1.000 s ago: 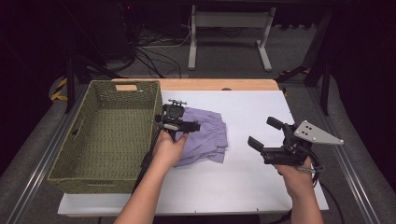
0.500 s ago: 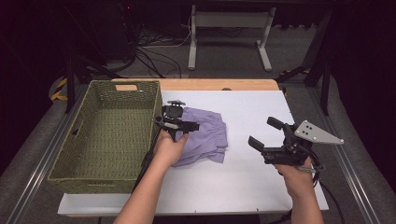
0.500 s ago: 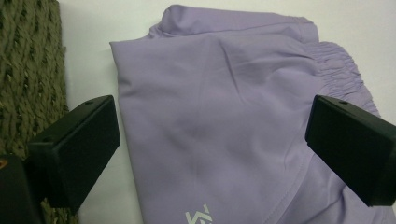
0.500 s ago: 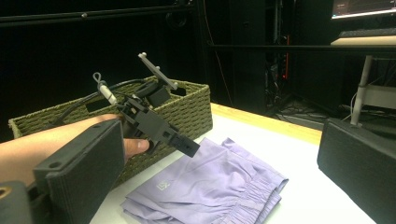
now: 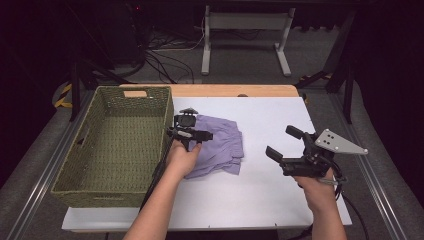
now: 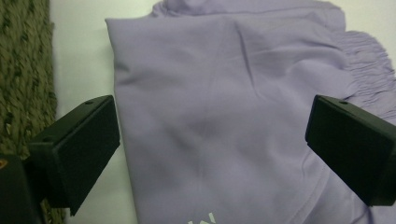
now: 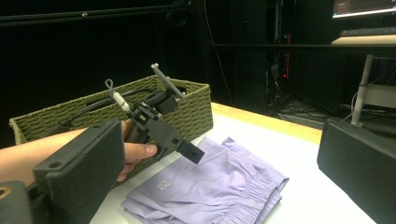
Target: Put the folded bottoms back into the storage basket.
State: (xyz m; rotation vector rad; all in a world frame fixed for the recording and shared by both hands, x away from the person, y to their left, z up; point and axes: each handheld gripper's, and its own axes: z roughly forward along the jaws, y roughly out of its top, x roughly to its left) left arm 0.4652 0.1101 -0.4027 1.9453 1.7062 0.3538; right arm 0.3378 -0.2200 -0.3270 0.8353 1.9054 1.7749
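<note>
Hovering left gripper [image 5: 192, 134] jaws apart — purple shorts [image 5: 220, 145] directly below

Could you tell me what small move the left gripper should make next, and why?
Probably lower the left gripper and close on the shorts: its jaws stand open just above the folded cloth, not yet gripping, and the basket waits beside.

My high view looks down the worktop [image 5: 270, 200]; my left camera hangs close above the purple garment [image 6: 224, 121], shared with my low, leftward-facing right view.
</note>
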